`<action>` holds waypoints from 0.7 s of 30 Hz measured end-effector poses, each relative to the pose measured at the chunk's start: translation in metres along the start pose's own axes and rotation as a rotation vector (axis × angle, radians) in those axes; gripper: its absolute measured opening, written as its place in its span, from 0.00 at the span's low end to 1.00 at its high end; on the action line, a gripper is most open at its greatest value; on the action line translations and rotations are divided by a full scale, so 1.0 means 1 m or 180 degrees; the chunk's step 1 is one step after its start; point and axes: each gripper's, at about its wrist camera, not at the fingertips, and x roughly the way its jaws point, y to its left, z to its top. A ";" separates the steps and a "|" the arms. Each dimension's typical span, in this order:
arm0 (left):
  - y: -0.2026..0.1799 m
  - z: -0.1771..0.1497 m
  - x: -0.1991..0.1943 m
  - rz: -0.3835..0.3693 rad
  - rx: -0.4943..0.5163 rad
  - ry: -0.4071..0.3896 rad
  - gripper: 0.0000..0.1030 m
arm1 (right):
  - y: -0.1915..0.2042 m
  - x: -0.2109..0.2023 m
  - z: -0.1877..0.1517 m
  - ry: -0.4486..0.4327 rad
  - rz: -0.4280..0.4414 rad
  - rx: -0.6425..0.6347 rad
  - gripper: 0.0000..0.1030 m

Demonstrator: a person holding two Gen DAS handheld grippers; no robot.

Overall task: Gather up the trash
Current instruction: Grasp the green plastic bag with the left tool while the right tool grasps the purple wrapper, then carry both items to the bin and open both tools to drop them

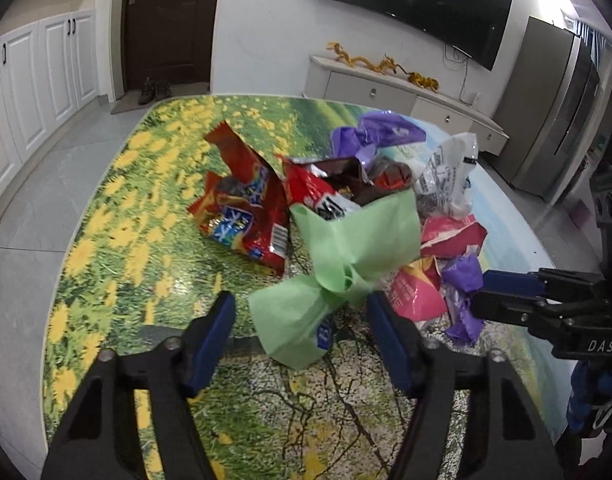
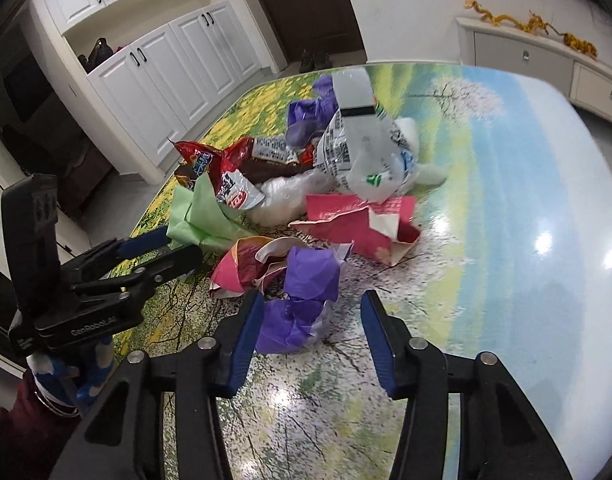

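**Both grippers poised over the litter**

Now the step in hand looks like the first grab: each gripper is set at its own piece of trash on the table [image 1: 105, 240].

Low in the left wrist view, the left gripper [image 1: 301, 312] stands spread around the green bag [image 1: 346, 264]; one pad [image 1: 380, 320] seems to brush the bag's knot, though blur leaves that unsure. Low in the right wrist view, the right gripper [image 2: 312, 312] stands spread about the purple wad [image 2: 301, 304], its left pad [image 2: 249, 328] just beside it. Neither pinches anything yet.

Next, each must press shut on the thin film, then lift clear of the heap.

Only the left view shows the red packet [image 1: 245, 208] whole. Only the right view shows the pink wrapper [image 2: 358, 224] opened flat and the person's sleeve [image 2: 29, 424] at lower left.
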 end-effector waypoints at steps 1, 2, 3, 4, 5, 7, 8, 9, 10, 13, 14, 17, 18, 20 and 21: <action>0.000 0.000 0.002 -0.0041 0.0009 0.0024 0.53 | 0.000 0.002 0.000 0.0015 0.0025 0.0018 0.42; -0.001 -0.001 0.003 -0.0055 0.0022 0.0039 0.49 | -0.001 0.004 -0.001 0.0024 0.0034 0.0029 0.38; -0.002 -0.002 0.004 -0.0049 0.0043 0.0040 0.46 | -0.002 0.005 -0.001 0.0037 0.0045 0.0046 0.34; -0.004 -0.003 0.004 -0.0045 0.0070 0.0035 0.44 | -0.004 0.006 -0.001 0.0048 0.0064 0.0072 0.34; -0.005 -0.004 0.003 -0.0059 0.0092 0.0036 0.30 | -0.006 0.006 -0.002 0.0050 0.0096 0.0107 0.31; -0.008 -0.006 0.001 -0.0088 0.0102 0.0030 0.29 | -0.009 0.005 -0.003 0.0036 0.0141 0.0139 0.29; -0.010 -0.007 0.000 -0.0083 0.0108 0.0020 0.27 | -0.009 0.004 -0.003 0.0030 0.0149 0.0134 0.27; -0.011 -0.009 -0.002 -0.0081 0.0112 0.0010 0.26 | -0.008 0.002 -0.003 0.0020 0.0154 0.0116 0.27; -0.012 -0.011 -0.004 -0.0079 0.0106 -0.0007 0.25 | -0.007 0.000 -0.004 0.0006 0.0161 0.0091 0.27; -0.013 -0.015 -0.012 -0.0075 0.0057 -0.0029 0.22 | -0.005 -0.010 -0.007 -0.0058 0.0179 0.0043 0.27; -0.014 -0.016 -0.016 -0.0065 0.0033 -0.0047 0.22 | -0.004 -0.014 -0.008 -0.0077 0.0180 0.0023 0.27; -0.015 -0.020 -0.031 -0.0009 -0.0022 -0.0126 0.22 | -0.003 -0.029 -0.011 -0.0168 0.0193 -0.0046 0.26; -0.016 -0.020 -0.036 0.0003 -0.0040 -0.0154 0.22 | -0.002 -0.033 -0.012 -0.0203 0.0183 -0.0072 0.26; -0.022 -0.019 -0.046 0.0047 -0.0061 -0.0211 0.22 | -0.003 -0.043 -0.012 -0.0278 0.0160 -0.0106 0.26; -0.026 -0.018 -0.051 0.0074 -0.0050 -0.0244 0.22 | -0.005 -0.048 -0.013 -0.0322 0.0141 -0.0116 0.26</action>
